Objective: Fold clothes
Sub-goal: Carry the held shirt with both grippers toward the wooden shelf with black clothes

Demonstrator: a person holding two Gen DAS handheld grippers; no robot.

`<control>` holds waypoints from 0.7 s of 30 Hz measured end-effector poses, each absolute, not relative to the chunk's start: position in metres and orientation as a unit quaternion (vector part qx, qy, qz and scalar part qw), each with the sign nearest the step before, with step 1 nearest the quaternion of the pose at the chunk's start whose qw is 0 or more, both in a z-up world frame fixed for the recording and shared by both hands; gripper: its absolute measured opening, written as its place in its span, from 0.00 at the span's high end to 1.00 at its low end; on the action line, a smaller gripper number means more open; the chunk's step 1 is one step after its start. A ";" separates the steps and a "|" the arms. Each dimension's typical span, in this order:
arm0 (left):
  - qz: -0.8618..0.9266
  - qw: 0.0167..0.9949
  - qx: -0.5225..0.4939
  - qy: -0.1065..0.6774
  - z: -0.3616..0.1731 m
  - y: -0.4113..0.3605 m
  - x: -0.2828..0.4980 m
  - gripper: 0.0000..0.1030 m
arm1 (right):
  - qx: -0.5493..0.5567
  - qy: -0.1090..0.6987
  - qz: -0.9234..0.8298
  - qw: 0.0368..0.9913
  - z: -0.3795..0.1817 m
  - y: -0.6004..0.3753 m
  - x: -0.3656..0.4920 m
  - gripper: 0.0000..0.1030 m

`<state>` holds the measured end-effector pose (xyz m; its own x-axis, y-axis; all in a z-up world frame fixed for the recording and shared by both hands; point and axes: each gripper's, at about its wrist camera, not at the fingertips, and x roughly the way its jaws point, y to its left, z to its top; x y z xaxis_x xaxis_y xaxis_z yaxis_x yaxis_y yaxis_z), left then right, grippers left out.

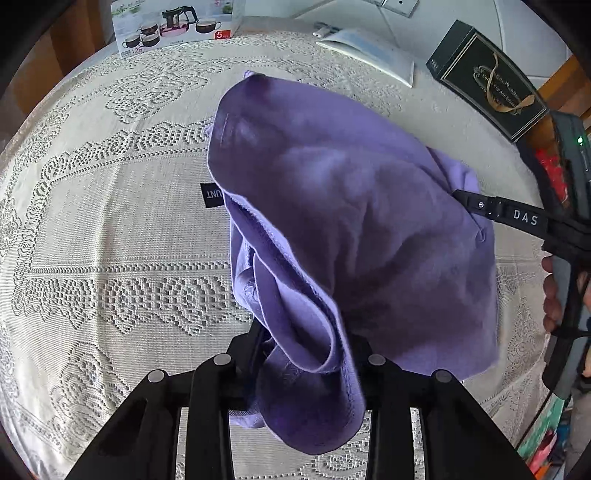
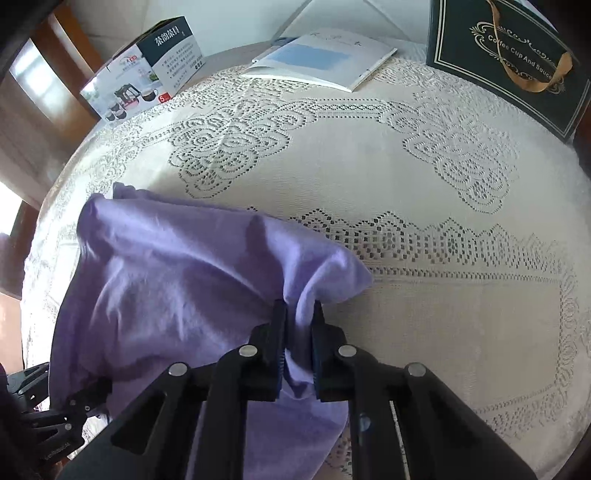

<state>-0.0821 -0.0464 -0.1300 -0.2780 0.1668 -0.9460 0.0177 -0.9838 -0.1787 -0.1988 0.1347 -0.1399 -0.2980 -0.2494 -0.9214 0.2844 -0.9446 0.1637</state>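
A purple garment hangs lifted above the lace-covered table, held between both grippers. My left gripper is shut on one bunched edge of it; the cloth drapes over its fingers and hides the tips. My right gripper is shut on another edge of the purple garment, with cloth pinched between its pads. The right gripper also shows in the left wrist view at the garment's right side. The left gripper shows at the lower left of the right wrist view.
A tea-set box stands at the table's far left. A white booklet lies at the back. A dark green gift box stands at the far right. The lace tablecloth covers the table.
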 end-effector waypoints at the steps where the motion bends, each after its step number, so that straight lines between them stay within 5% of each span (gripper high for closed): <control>1: 0.798 0.045 -0.597 -0.064 -0.131 -0.042 -0.081 0.66 | 0.567 0.017 -0.806 0.168 -0.140 0.134 -0.199 0.88; 4: 0.806 0.041 -0.589 -0.052 -0.131 -0.035 -0.089 0.67 | 0.570 0.025 -0.804 0.168 -0.140 0.131 -0.200 0.88; 8: 0.817 0.037 -0.574 -0.043 -0.123 -0.031 -0.087 0.82 | 0.559 0.070 -0.809 0.168 -0.134 0.120 -0.196 0.91; 21: 0.860 0.097 -0.499 -0.035 -0.039 -0.009 -0.066 0.84 | 0.412 0.089 -0.891 0.167 -0.010 0.149 -0.154 0.92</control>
<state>-0.0661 -0.0086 -0.0391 -0.4823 0.2016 -0.8525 -0.1308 -0.9788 -0.1575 -0.1539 0.1495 -0.0099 -0.6042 -0.2241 -0.7647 0.3709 -0.9284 -0.0210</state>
